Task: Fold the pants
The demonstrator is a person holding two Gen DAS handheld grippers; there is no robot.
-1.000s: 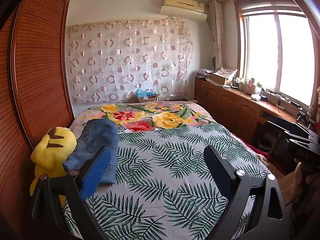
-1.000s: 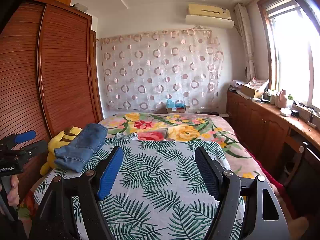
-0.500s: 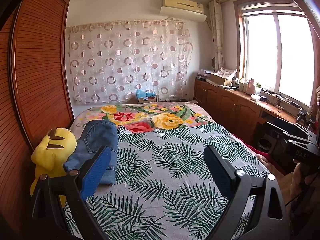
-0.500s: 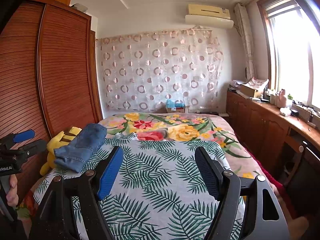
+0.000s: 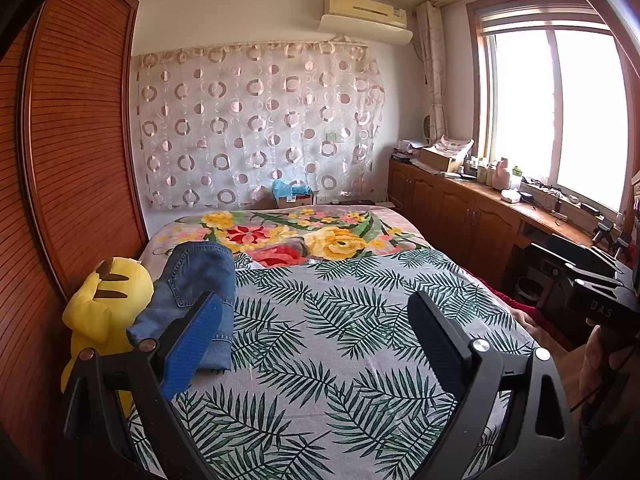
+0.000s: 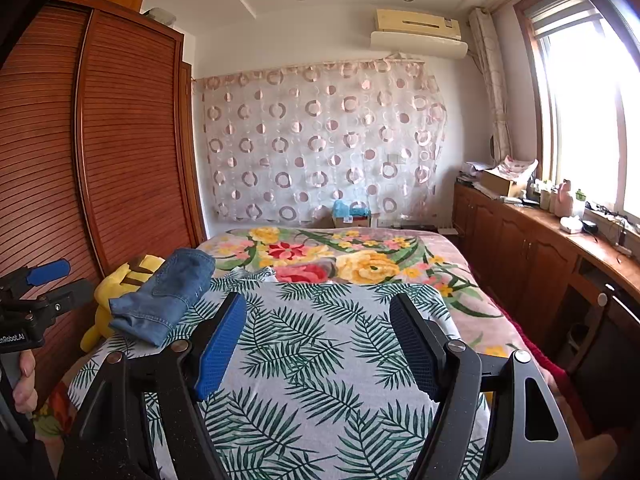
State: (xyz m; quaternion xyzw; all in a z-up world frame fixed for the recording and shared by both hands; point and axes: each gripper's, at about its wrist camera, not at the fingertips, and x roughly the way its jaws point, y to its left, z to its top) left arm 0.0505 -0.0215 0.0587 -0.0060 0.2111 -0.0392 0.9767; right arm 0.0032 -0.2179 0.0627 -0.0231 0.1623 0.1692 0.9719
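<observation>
Folded blue denim pants lie on the left side of the bed, next to a yellow plush toy; they also show in the right wrist view. My left gripper is open and empty, held above the leaf-print sheet, with its left finger in front of the pants' near end. My right gripper is open and empty above the middle of the bed, to the right of the pants. The other hand-held gripper shows at each view's edge, the right one in the left wrist view and the left one in the right wrist view.
A yellow plush toy sits at the bed's left edge against a wooden wardrobe. A floral blanket covers the far end of the bed. Wooden cabinets with clutter run along the right wall under the window.
</observation>
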